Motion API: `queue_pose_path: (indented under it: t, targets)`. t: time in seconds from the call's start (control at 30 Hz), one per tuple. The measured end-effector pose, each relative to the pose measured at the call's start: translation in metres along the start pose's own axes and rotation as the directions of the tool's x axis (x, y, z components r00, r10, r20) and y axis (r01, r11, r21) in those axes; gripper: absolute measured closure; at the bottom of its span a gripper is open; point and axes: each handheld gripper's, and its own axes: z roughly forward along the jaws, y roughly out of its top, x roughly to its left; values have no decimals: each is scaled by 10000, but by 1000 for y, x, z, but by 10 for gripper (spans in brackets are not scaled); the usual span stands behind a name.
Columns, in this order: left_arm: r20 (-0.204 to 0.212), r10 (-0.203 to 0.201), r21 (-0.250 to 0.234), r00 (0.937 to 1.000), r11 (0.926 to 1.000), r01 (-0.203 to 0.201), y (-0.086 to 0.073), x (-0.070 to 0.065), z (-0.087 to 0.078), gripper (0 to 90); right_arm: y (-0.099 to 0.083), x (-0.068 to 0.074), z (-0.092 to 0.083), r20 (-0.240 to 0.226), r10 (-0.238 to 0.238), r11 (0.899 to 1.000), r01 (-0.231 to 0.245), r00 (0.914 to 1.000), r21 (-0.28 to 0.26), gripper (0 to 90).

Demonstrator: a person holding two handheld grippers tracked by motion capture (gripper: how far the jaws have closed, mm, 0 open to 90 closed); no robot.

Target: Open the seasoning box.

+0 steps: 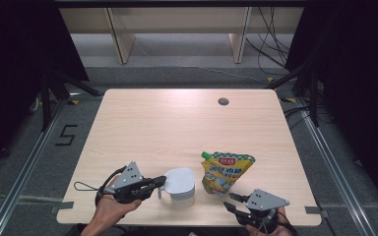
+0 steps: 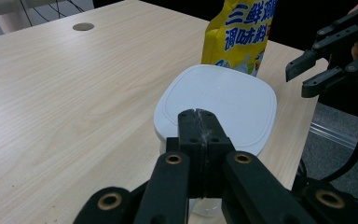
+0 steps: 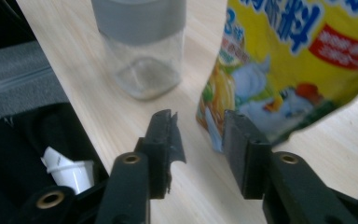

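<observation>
Standing upright: yellow pouch (image 1: 226,171); white-lidded jar (image 1: 180,186).

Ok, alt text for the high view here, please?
A person's left gripper closes on the handle of a white-lidded jug near the front edge of a wooden table. A yellow pouch stands beside it; the right gripper waits open nearby.

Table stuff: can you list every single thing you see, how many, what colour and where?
table: one, light wood, middle of the room
hole: one, grey, far right part of the tabletop
container: one, clear with a white lid, near edge, beside the left gripper
pouch: one, yellow with a green cap, right of the container
left gripper: one, black, fingers pressed together at the container's side
right gripper: one, black, fingers apart, near the pouch's bottom
hands: two, holding the grippers at the near edge
</observation>
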Motion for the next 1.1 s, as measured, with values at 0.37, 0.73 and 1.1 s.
queue_pose_path:
  t: [0.37, 0.73, 1.1]
  targets:
    - [55, 193, 2, 9998, 9998, -193, -1, 3, -1, 888, 17, 8, 18, -272, -183, 9964, 160, 9995, -835, 804]
    - [21, 165, -19, 9999, 9999, -165, -3, 4, -3, 886, 43, 20, 37, -660, -422, 9900, 329, 9969, -1373, 894]
    - [25, 158, -1, 9999, 9999, -158, -4, 5, -3, 885, 52, 19, 49, -541, -609, 9891, 530, 9967, -1374, 900]
